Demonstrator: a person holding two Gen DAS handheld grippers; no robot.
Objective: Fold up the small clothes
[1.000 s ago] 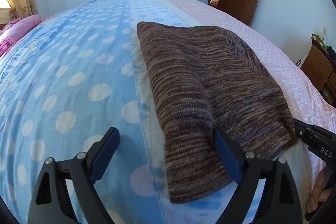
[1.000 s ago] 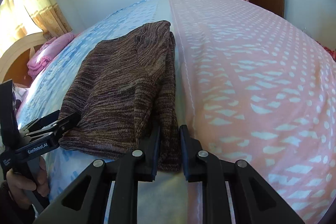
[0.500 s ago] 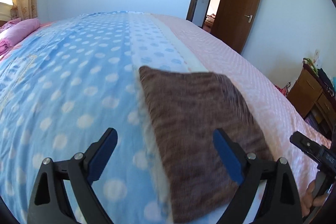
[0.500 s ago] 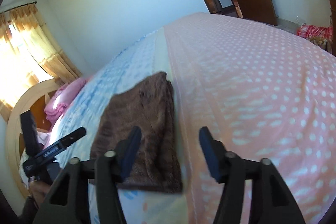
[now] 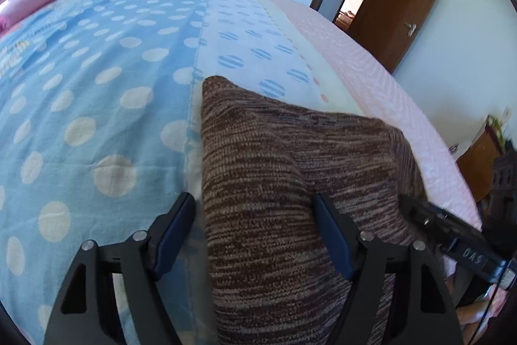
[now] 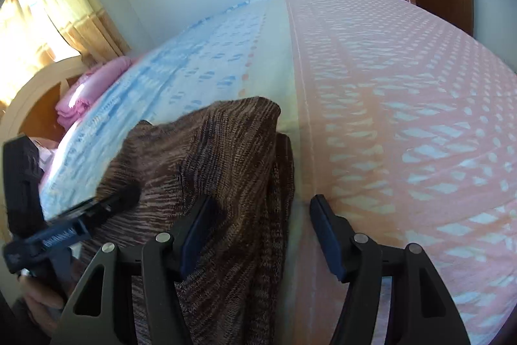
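Observation:
A folded brown striped knit garment lies on the bed; it also shows in the right wrist view. My left gripper is open, low over the garment's near left edge, the cloth lying between its blue pads. My right gripper is open over the garment's near right edge, its left finger on the cloth, its right finger over the sheet. Each gripper shows in the other's view: the right one and the left one.
The bed has a blue dotted sheet on the left and a pink patterned sheet on the right. Pink bedding lies near the wooden headboard. A brown door stands open; a wooden cabinet is at the right.
Both grippers lifted away from the garment half a second ago, then came back down close over its near edge. The right gripper, shut on the cloth a second ago, is now open.

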